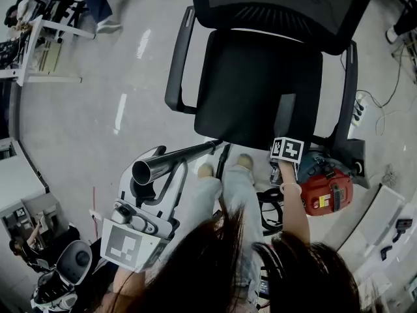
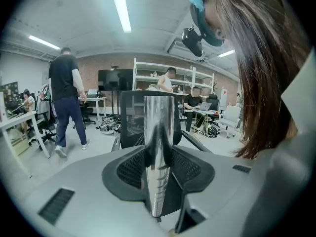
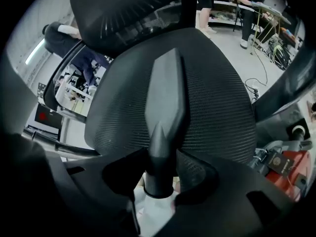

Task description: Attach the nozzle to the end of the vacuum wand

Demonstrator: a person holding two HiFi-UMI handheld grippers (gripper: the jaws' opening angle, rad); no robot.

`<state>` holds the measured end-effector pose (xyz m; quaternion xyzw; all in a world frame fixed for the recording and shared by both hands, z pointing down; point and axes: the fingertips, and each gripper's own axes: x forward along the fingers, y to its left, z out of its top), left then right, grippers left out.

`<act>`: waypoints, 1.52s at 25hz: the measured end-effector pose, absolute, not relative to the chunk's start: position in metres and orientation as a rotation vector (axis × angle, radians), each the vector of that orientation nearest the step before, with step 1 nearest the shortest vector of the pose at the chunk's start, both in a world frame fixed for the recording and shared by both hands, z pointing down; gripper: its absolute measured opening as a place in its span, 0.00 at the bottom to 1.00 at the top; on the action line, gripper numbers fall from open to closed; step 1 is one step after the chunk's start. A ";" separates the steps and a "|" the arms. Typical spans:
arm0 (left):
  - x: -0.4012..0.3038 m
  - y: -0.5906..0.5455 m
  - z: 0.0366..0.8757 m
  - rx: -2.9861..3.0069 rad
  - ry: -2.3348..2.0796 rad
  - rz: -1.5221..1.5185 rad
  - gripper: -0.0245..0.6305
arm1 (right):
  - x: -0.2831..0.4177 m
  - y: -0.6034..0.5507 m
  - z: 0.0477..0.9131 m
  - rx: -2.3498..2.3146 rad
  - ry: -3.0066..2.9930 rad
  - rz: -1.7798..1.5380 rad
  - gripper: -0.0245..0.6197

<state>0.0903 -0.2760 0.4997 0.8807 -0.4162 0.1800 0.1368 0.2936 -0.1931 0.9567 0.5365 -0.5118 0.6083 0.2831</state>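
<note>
The nozzle (image 1: 285,117), dark and flat, is seen lying on the seat of the chair (image 1: 260,57), its round end toward the seat's front edge. That round end is taken in between the jaws of the right gripper (image 1: 286,147), which is pointed steeply down at it. The jaws are spread wide and not clamped on it, so the nozzle is not gripped. In the right gripper view the nozzle is shown running up from between the jaws across the mesh of the seat.

The wand (image 1: 174,159), a shiny metal tube, is clamped in the left gripper (image 1: 158,182) at the lower left of the head view. Its open end is turned up toward the camera, well apart from the nozzle. In the left gripper view the jaws are seen closed tight on the tube from both sides.

Light trousers (image 1: 228,188) are seen between the two grippers. The red vacuum body (image 1: 328,186) is parked on the floor (image 1: 98,96) just beside the right gripper, at the chair's front corner. Farther out, people are picked up at desks, and a person (image 2: 66,100) is caught walking across the room.
</note>
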 end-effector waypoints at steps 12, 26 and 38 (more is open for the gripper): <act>0.088 -0.273 0.503 2.553 -1.191 0.517 0.27 | 0.297 -0.191 0.963 1.389 -1.322 1.623 0.32; 0.078 -0.263 0.496 2.614 -1.072 0.577 0.27 | 0.275 -0.178 0.937 1.503 -1.352 1.682 0.32; 0.070 -0.238 0.492 2.692 -1.024 0.560 0.27 | 0.267 -0.158 0.908 1.666 -1.416 1.742 0.32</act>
